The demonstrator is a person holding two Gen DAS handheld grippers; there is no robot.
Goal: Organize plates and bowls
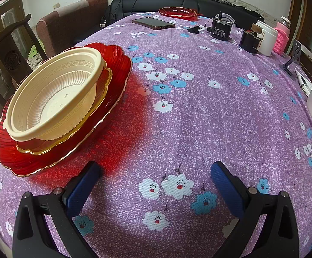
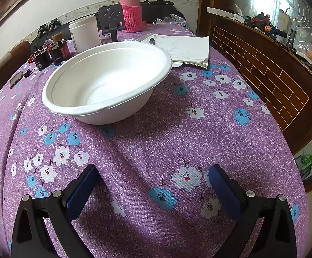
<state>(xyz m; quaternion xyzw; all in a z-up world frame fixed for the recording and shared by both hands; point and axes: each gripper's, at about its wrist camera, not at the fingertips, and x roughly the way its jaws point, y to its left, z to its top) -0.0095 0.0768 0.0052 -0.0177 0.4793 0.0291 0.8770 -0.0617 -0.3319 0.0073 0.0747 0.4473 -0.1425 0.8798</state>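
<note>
In the left wrist view a cream bowl (image 1: pixel 57 94) sits on a small amber plate (image 1: pixel 101 90), which sits on a large red plate (image 1: pixel 117 68) at the table's left edge. My left gripper (image 1: pixel 156 169) is open and empty, just right of and nearer than this stack. A second red plate (image 1: pixel 177 13) lies at the far end. In the right wrist view a large white bowl (image 2: pixel 106 79) stands upright on the purple floral cloth. My right gripper (image 2: pixel 153 172) is open and empty, a short way in front of it.
A phone (image 1: pixel 153 23), black power adapters (image 1: pixel 220 30), a white tub (image 1: pixel 267 37) and a pink bottle (image 1: pixel 281 37) stand at the far side. A stack of papers with a pen (image 2: pixel 183 49) lies behind the white bowl. A brown brick-patterned cabinet (image 2: pixel 263 68) borders the right side.
</note>
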